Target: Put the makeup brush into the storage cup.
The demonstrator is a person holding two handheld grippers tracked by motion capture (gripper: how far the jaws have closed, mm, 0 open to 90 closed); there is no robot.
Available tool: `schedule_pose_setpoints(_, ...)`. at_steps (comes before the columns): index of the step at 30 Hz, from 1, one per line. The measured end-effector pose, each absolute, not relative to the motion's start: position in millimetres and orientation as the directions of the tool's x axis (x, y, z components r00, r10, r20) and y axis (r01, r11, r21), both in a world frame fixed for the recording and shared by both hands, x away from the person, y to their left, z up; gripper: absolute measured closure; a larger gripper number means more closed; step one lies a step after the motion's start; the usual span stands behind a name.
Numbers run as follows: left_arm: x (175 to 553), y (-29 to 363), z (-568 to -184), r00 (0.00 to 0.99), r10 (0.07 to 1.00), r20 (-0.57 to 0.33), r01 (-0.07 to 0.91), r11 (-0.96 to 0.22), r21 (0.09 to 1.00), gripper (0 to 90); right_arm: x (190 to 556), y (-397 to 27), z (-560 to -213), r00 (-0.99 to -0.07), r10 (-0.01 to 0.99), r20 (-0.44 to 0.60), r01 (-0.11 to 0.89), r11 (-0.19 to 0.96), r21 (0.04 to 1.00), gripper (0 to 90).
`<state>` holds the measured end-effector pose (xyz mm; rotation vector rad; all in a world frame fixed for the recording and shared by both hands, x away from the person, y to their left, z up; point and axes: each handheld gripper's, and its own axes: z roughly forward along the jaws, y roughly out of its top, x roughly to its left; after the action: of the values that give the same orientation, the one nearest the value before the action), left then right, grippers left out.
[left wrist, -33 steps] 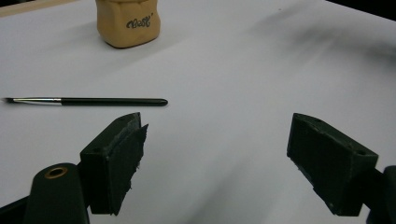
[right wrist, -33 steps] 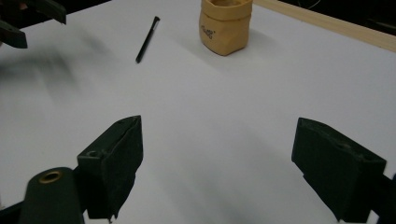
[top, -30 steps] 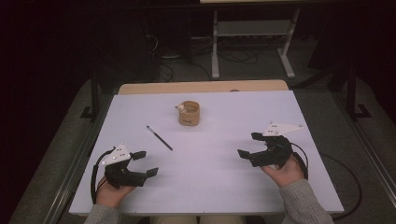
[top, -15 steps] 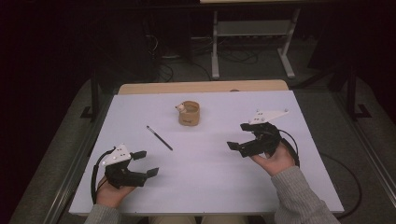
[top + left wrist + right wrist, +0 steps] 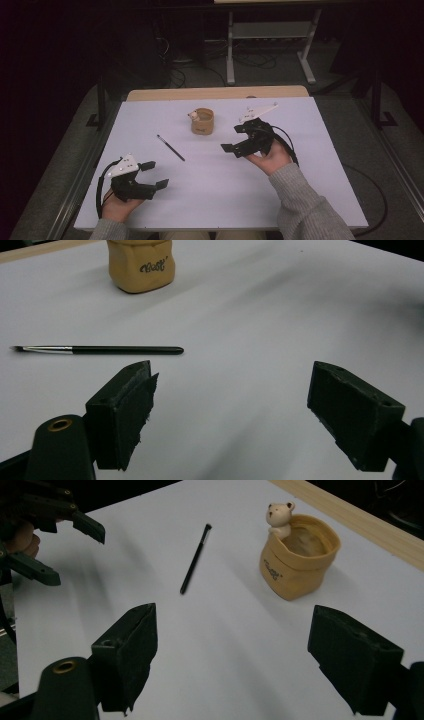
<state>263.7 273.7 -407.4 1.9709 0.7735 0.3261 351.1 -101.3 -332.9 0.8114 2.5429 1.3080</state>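
A person sat at a desk [image 5: 300, 165] with a white top and held a claw in each hand. The right claw [image 5: 240, 139] was up over the middle of the desk, near a small tan cup [image 5: 202, 121]. Its jaws were spread wide and held nothing. In the right gripper view the tan cup [image 5: 299, 563] stood ahead and a bit to the right between those jaws, well past them. It looked like a soft little sack, and a tiny white bear [image 5: 279, 517] peeked over its rim.

A thin black brush [image 5: 170, 147] lay flat on the desk. It was to the left of the cup and apart from it. In the left gripper view the brush [image 5: 100, 349] lay sideways just beyond the left jaw, with its hairy tip pointing left. Nothing touched it.

The left claw [image 5: 154, 175] was down low near the front corner of the desk, by the person's own side. Its jaws were spread wide too, with only bare desk between them. The other claw [image 5: 55, 550] could be seen far off in the right gripper view, at the top left.

The cup stood upright near the back of the desk. A strip of wood [image 5: 215, 93] ran along the far edge behind it. Grey sleeves [image 5: 305, 205] covered the person's arms.
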Motion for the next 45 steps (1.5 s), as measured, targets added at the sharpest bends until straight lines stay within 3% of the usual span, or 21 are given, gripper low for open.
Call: schedule_pose_setpoints(45, 265, 276, -407, 0.763, 0.643, -0.07, 0.379, -0.357, 0.854, 18.1, 401, 12, -339, -0.892, 0.443, 0.096, 0.367, 0.582, 0.726, 29.8)
